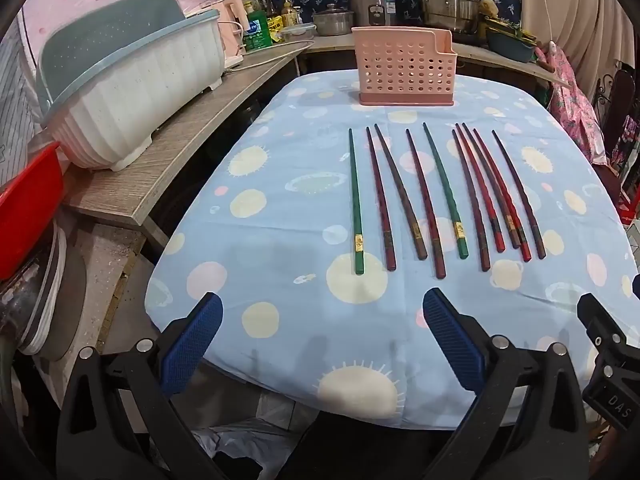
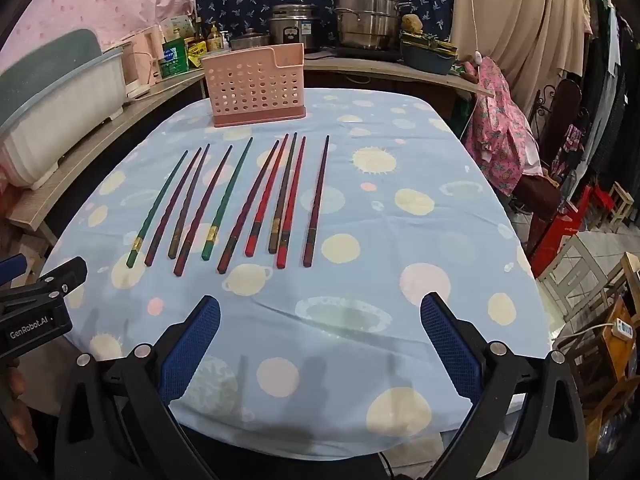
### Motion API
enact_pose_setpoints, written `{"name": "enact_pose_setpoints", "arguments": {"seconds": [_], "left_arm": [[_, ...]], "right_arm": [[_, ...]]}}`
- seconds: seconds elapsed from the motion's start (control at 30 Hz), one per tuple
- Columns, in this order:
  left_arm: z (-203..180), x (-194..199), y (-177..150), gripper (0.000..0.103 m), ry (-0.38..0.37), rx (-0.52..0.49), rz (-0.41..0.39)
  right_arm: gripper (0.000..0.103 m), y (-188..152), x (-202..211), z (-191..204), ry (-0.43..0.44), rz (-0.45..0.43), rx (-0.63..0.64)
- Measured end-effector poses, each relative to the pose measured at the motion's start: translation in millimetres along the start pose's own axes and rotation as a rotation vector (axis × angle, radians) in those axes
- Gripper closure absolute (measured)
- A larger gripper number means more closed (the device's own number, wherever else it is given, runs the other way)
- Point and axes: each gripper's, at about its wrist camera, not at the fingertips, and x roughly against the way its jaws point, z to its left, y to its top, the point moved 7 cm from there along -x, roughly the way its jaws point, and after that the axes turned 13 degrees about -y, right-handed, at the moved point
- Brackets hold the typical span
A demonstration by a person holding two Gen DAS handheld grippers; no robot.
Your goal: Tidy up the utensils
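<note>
A: So, nearest to us, both grippers hang over the near edge of the table (image 2: 460, 240). The left gripper (image 1: 322, 316) and the right gripper (image 2: 320, 316) have the jaws released, nothing between them.

B: And the chopsticks (image 1: 440, 200)?

A: Ten lie in a row, ahead of both. From the left jaws they are at about one o'clock, from the right jaws at eleven. Their long axis runs near to far, thick ends toward us.

B: Which hand is closer?

A: I judge about equal. Farthest, at twelve, the pink holder (image 1: 406, 66) stands upright.
</note>
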Motion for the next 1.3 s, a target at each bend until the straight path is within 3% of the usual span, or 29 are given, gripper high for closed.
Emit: {"name": "enact_pose_setpoints", "arguments": {"seconds": [1.3], "left_arm": [[-5.9, 5.3, -0.8, 0.007, 0.002, -0.035, -0.033]], "right_arm": [[0.007, 0.5, 8.8, -3.4, -0.021, -0.03, -0.013]]}}
